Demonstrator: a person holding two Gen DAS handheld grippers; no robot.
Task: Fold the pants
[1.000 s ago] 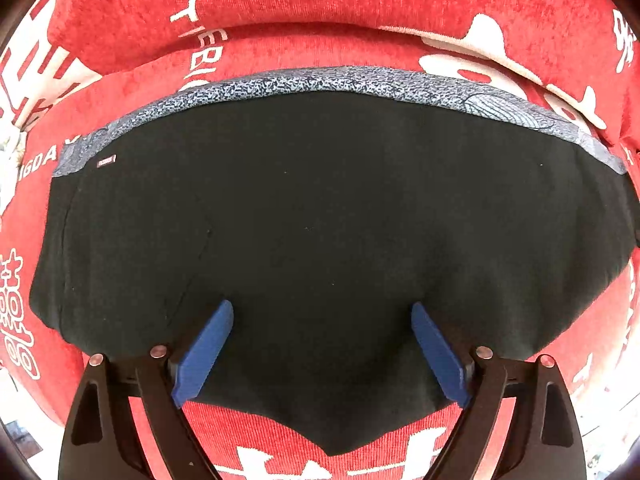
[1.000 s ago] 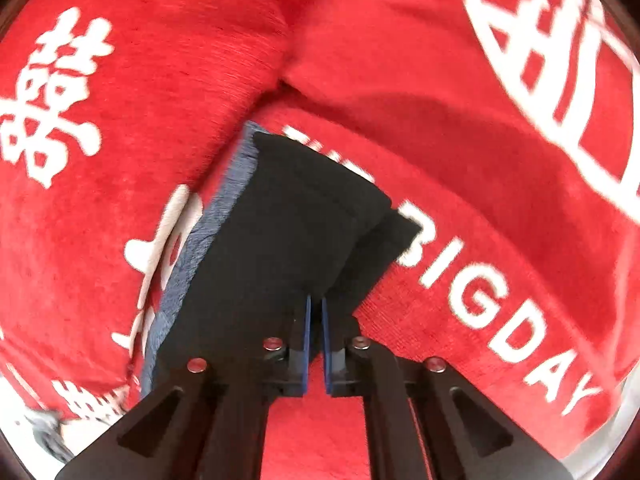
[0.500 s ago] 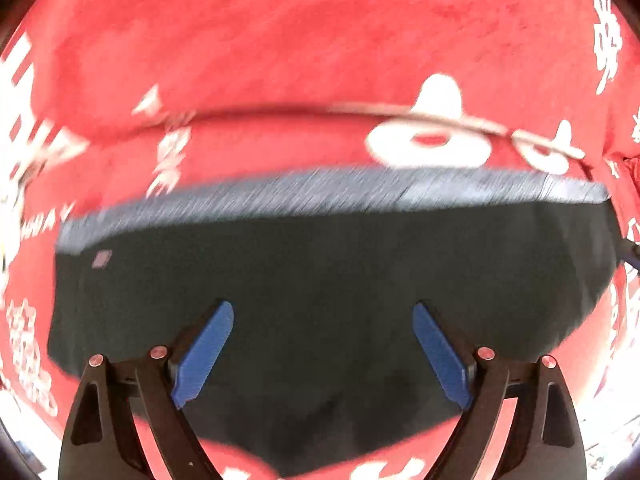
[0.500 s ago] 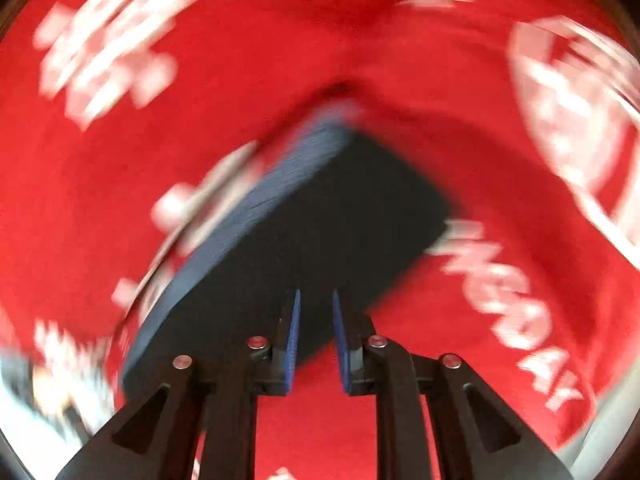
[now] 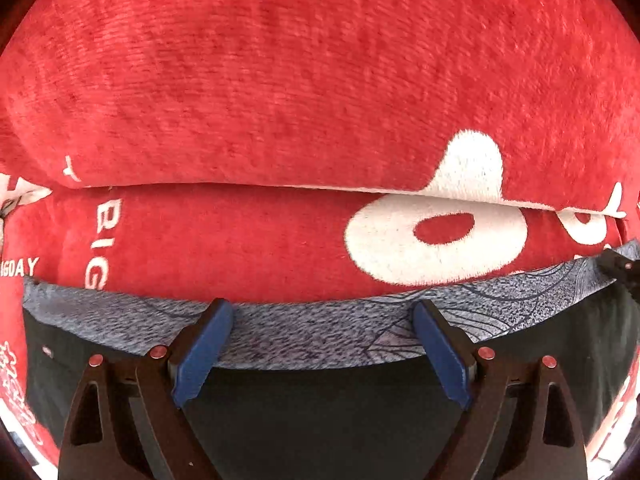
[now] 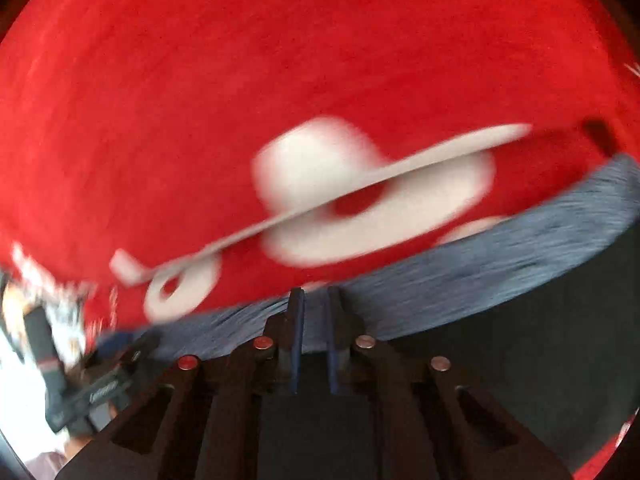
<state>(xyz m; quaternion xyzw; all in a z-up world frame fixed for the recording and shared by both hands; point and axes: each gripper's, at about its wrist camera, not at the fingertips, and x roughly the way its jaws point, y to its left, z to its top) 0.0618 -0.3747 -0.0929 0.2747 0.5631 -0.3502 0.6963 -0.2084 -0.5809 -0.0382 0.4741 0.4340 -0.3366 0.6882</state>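
The folded black pants [image 5: 320,412] lie flat on the red sofa seat, their speckled grey waistband [image 5: 320,334] toward the backrest. My left gripper [image 5: 320,344] is open wide and empty, fingers hovering over the waistband. In the blurred right wrist view the pants [image 6: 520,360] fill the lower right, with the waistband [image 6: 500,256] running across. My right gripper [image 6: 314,320] has its blue pads a narrow gap apart over the waistband, holding nothing. The right gripper's tip also shows at the right edge of the left wrist view [image 5: 618,270].
The red plush sofa cover with white lettering covers seat [image 5: 240,240] and backrest [image 5: 320,80]. The backrest rises just beyond the waistband. In the right wrist view the other gripper [image 6: 100,388] and a bright area show at the lower left.
Both grippers have moved forward over the pants to the waistband. The right gripper, shut on the pants' edge a second ago, has opened slightly and let go. The left stayed open.
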